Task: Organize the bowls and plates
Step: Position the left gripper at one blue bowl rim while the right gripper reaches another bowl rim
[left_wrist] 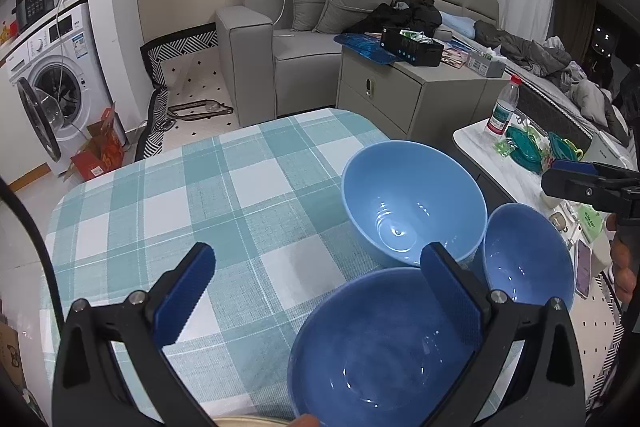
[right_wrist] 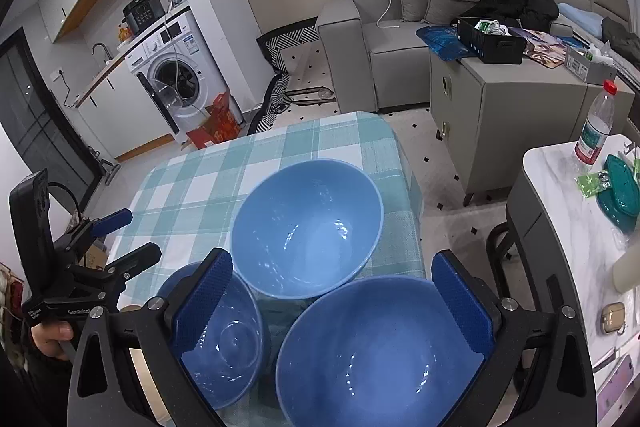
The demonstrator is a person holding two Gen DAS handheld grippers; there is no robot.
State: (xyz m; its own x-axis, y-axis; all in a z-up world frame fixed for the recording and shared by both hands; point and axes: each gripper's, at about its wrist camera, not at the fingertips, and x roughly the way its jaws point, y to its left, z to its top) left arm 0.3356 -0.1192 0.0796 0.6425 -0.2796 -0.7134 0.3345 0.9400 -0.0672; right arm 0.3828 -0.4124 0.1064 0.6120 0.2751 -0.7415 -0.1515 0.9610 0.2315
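3 blue bowls are clustered at the right edge of the checked table: a pale large bowl behind, a darker large bowl at the near right corner, a small bowl beside them. They look grouped for nesting, none stacked yet. The right gripper is held wide above the cluster, gripping nothing. The left gripper is also held wide and empty, 1 finger over the near bowl's rim. A cream plate edge is glimpsed at the near table edge.

3 bowls sit clustered on the table: the far bowl behind, the small bowl left, the near bowl right. A side table stands further right.
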